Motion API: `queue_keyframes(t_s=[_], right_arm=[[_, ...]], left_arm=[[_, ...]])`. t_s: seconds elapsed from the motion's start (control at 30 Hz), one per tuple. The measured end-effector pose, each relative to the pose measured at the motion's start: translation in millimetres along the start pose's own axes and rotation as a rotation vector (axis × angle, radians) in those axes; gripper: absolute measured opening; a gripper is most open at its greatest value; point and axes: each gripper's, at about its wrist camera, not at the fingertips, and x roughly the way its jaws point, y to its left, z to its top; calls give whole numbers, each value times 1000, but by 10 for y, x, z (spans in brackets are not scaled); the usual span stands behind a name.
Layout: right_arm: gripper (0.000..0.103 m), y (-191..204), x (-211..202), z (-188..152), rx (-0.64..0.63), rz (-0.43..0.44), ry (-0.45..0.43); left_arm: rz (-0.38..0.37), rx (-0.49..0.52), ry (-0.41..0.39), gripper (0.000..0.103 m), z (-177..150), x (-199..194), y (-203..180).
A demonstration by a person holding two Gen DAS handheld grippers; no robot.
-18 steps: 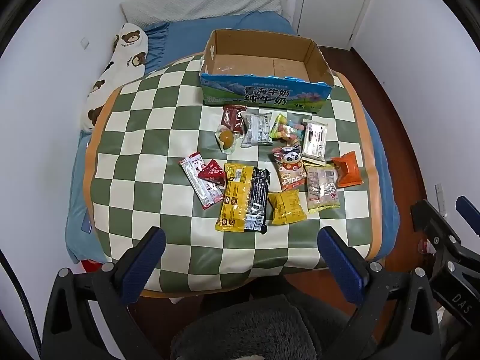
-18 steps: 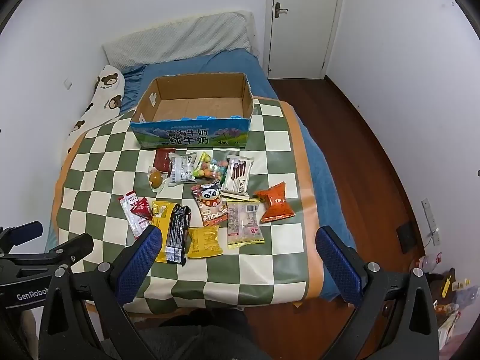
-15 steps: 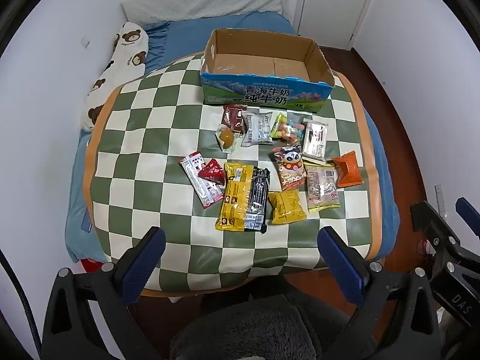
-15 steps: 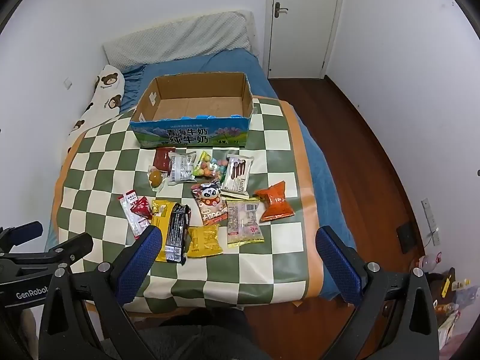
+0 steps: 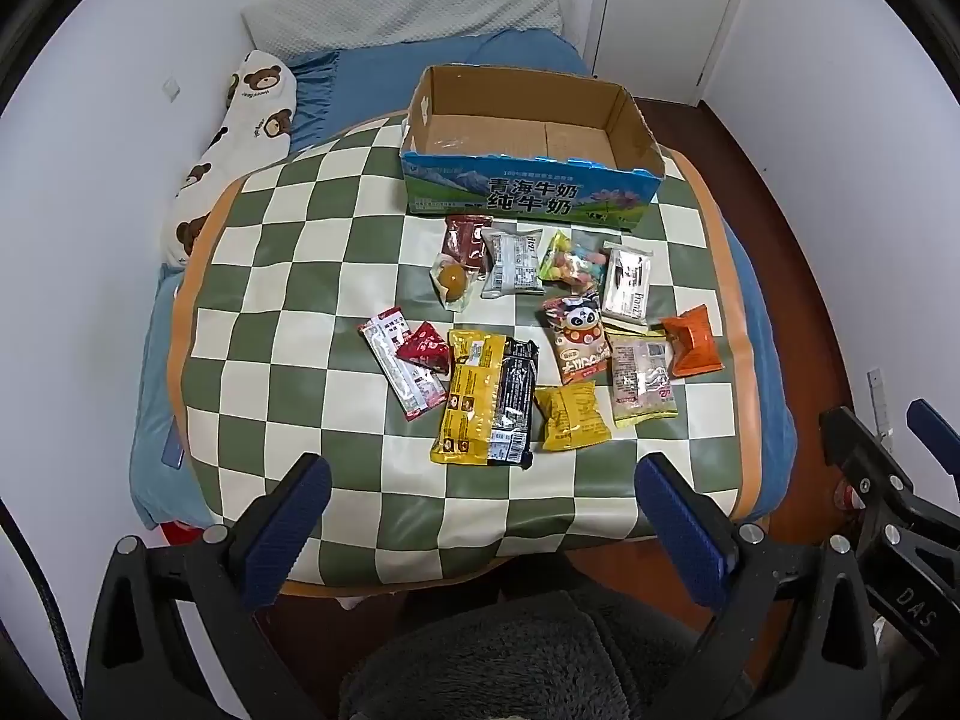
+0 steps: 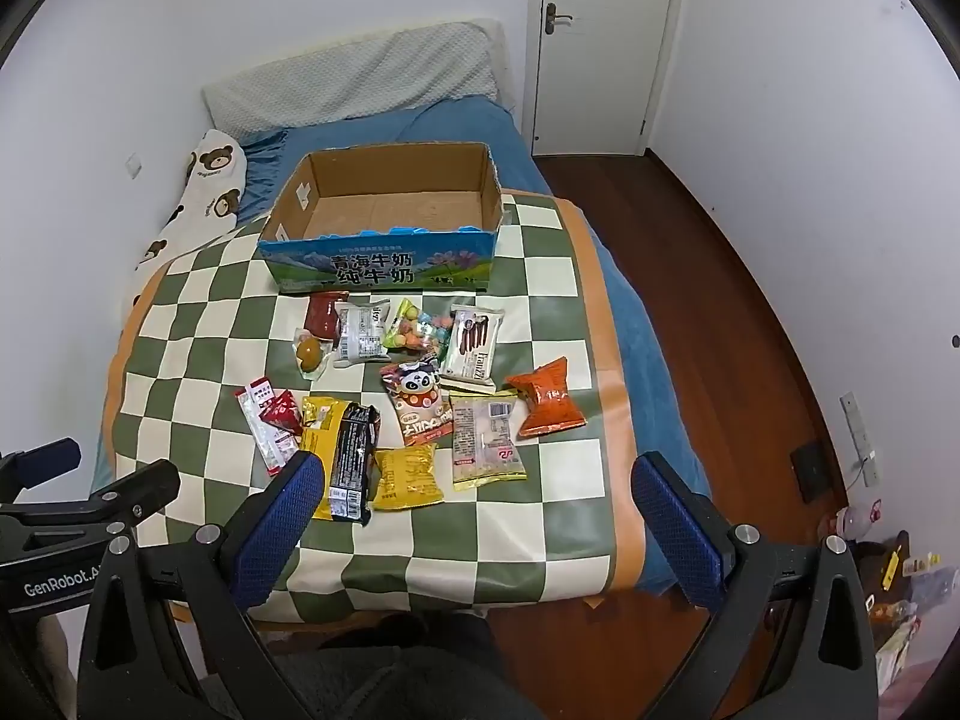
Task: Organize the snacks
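Several snack packets lie on a green-and-cream checked table (image 5: 288,312) (image 6: 552,516). Among them are a yellow-and-black pack (image 5: 486,402) (image 6: 342,462), a small yellow bag (image 5: 570,417) (image 6: 408,476), an orange bag (image 5: 693,341) (image 6: 547,401) and a panda packet (image 5: 577,339) (image 6: 418,405). An empty cardboard box (image 5: 528,189) (image 6: 384,267) with a blue printed front stands behind them. My left gripper (image 5: 480,522) is open and empty above the near table edge. My right gripper (image 6: 474,516) is open and empty, also at the near edge.
A bed with a blue sheet (image 5: 384,72), a grey pillow (image 6: 360,78) and a bear-print pillow (image 5: 240,138) lies behind the table. A white door (image 6: 600,42) and wooden floor (image 6: 750,330) are to the right. A dark fuzzy cushion (image 5: 528,660) is below the grippers.
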Motion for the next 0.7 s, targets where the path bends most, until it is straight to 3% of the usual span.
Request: queue_keyframes(t_s=[0.7], right_arm=[[103,5,-12,61,5,-9,-1]], left_arm=[[-4,0,-14,103,50,-45,13]])
